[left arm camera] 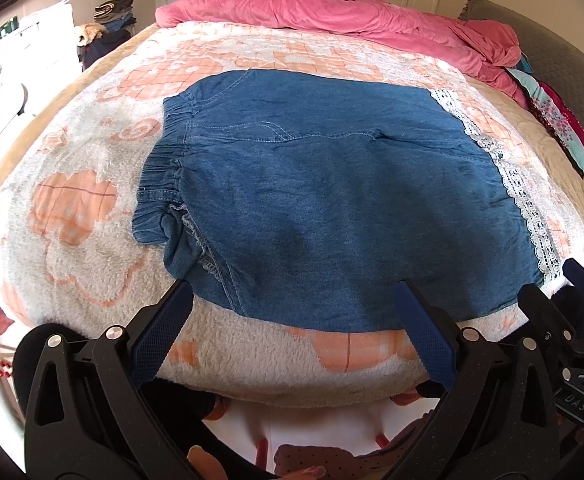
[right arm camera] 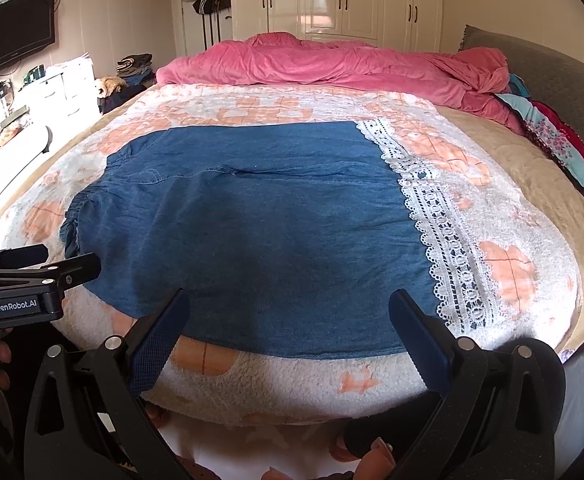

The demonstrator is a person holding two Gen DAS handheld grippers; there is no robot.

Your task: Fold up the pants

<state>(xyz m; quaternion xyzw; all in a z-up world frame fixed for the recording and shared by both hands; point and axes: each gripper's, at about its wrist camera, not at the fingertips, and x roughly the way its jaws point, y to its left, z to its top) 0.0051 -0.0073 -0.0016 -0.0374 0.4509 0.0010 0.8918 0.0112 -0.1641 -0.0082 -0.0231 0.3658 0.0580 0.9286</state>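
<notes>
Both grippers, left point(left arm camera: 296, 312) and right point(right arm camera: 289, 320), hang wide open and empty over the near hem of folded denim pants point(left arm camera: 332, 200) on a fleece blanket point(left arm camera: 91, 240).

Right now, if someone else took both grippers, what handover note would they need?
Left gripper: open, empty, at the near bed edge by the waistband end.
Right gripper: open, empty, at the near edge nearer the lace hem.
Pants: denim, lying flat across the blanket, waistband to the left, lace hem to the right. They look folded once lengthwise, leg on leg; the crotch point sticks out near the left gripper.
Done: laid out and smoothed, apparently the first fold.
Left: probably tuck the crotch point, fold hem toward waistband, then fold again.
</notes>
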